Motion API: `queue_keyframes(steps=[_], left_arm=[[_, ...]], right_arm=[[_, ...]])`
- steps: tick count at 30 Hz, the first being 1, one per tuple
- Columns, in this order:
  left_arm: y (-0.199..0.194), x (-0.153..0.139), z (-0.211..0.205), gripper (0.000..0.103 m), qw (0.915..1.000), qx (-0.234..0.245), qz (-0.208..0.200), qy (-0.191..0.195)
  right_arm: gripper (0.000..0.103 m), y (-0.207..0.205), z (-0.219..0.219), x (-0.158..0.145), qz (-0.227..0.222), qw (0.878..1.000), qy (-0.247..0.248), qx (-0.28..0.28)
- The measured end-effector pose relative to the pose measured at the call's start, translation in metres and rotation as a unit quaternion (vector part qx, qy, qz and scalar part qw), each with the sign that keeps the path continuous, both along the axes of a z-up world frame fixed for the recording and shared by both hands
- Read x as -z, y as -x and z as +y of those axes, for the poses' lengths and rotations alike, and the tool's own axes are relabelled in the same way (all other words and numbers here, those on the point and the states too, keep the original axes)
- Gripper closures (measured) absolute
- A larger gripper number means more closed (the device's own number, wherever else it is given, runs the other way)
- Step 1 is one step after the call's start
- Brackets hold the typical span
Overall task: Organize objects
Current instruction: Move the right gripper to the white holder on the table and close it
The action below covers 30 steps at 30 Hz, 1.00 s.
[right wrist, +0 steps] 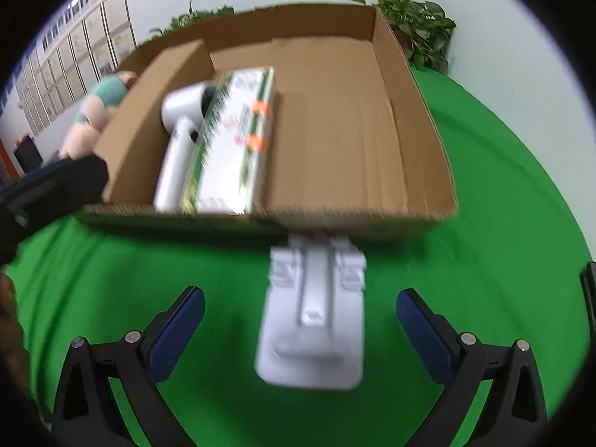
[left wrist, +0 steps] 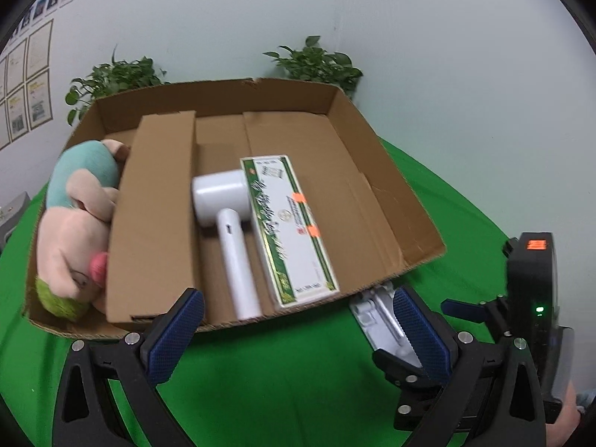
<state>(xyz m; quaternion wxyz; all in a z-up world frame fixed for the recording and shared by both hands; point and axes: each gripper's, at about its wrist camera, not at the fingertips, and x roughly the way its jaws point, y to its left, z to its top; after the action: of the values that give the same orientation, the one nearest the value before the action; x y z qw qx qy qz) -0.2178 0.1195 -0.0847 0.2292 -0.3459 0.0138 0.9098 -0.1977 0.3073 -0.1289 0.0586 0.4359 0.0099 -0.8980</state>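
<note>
Now, your right gripper [right wrist: 300,320] has its jaws spread around the white plastic holder [right wrist: 313,316] on the green bench [right wrist: 484,186]; centre, then close; left gripper [left wrist: 298,326] spread, empty; beyond, the cardboard box [right wrist: 409,141] has free floor right of the green-white carton [right wrist: 234,138].

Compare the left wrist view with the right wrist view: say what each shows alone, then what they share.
Left wrist only: the plush pig's green-tufted head and the right gripper's black body with an orange display.

Right wrist only: the whole white plastic bracket on the green cloth, between the open right gripper fingers.

Both: the brown cardboard box, the white hair dryer, the white carton with green edges, two potted plants.
</note>
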Motion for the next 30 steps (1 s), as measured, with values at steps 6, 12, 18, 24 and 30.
queue_keyframes(steps=[6, 12, 18, 24, 30], left_arm=[[-0.007, 0.02, 0.009, 0.001, 0.9994, 0.014, -0.029, -0.01], [-0.007, 0.033, 0.009, 0.001, 0.9981, 0.018, -0.053, -0.023], [-0.005, 0.04, 0.005, 0.001, 0.9974, 0.005, -0.065, -0.032], [-0.002, 0.047, 0.003, 0.002, 0.9939, 0.016, -0.093, -0.056], [0.002, 0.06, -0.003, 0.005, 0.985, 0.026, -0.138, -0.101]], right_arm=[[0.002, -0.008, 0.007, 0.019, -0.027, 1.0, -0.004, 0.007], [0.02, -0.011, 0.003, 0.03, -0.038, 0.999, -0.021, 0.001], [0.035, -0.017, -0.005, 0.028, -0.025, 0.999, -0.029, -0.016], [0.035, -0.026, -0.009, 0.027, -0.026, 0.999, -0.024, -0.023], [0.036, -0.04, -0.017, 0.025, -0.041, 0.998, 0.008, -0.039]])
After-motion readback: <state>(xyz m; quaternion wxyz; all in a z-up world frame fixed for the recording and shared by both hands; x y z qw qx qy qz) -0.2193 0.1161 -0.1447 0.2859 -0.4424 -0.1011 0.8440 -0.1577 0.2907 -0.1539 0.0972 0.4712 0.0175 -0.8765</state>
